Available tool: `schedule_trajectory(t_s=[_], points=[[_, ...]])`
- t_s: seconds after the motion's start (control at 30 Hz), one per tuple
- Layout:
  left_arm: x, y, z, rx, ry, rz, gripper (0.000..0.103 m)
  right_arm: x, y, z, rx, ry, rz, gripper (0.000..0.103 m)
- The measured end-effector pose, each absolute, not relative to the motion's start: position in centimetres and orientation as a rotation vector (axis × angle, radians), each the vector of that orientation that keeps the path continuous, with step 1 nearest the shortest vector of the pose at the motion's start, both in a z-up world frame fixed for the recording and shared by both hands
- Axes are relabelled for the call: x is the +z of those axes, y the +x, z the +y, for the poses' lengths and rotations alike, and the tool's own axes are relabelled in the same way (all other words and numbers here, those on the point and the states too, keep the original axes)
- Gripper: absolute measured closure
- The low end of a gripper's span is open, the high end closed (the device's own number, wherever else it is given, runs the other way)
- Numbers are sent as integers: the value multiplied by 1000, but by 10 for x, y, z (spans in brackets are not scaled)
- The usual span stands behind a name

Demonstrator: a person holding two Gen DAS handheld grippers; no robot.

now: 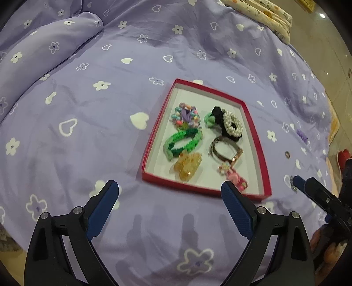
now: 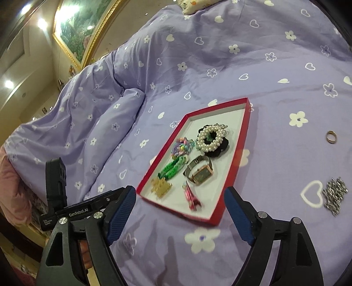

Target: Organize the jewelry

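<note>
A red-rimmed shallow box [image 1: 255,132] [image 2: 239,154] lies on the purple bedspread. In it are a pearl scrunchie [image 1: 232,123] [image 2: 210,137], a green braided band [image 1: 182,142] [image 2: 173,168], a beaded bracelet [image 1: 186,116] [image 2: 182,146], a watch [image 1: 226,151] [image 2: 200,172], an amber clip [image 1: 188,166] [image 2: 161,187] and a pink clip [image 1: 236,178] [image 2: 192,197]. Outside it lie a ring [image 2: 331,136] [image 1: 287,154] and a silver chain pile [image 2: 334,194]. My left gripper [image 1: 170,193] is open and empty before the box. My right gripper [image 2: 180,202] is open and empty at the box's near edge.
The right gripper's fingers [image 1: 316,193] show at the right edge of the left wrist view, close to the silver chain [image 1: 292,182]. The left gripper's body [image 2: 66,211] shows in the right wrist view. A folded duvet [image 1: 44,50], a patterned pillow [image 1: 264,11] and a framed picture [image 2: 79,28] are in view.
</note>
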State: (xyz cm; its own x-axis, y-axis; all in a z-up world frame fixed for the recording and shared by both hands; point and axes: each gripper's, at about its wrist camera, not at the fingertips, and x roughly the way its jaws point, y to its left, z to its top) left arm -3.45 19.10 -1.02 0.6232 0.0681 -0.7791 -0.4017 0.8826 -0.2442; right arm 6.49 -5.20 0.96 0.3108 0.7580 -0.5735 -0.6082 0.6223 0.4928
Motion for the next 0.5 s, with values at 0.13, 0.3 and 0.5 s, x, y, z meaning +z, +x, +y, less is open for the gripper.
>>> schedule_trajectory(t_s=[0.13,0.3,0.5], points=[[-8,-42,182,295,-372,858,8,10,53,-54,887,132,842,18],[14,-51,167,325,-251,799,7,27,44,-55,847,42,768,18],[40,-65,163,369,-205,670,0,67,24,-57,794,-75,552,3]])
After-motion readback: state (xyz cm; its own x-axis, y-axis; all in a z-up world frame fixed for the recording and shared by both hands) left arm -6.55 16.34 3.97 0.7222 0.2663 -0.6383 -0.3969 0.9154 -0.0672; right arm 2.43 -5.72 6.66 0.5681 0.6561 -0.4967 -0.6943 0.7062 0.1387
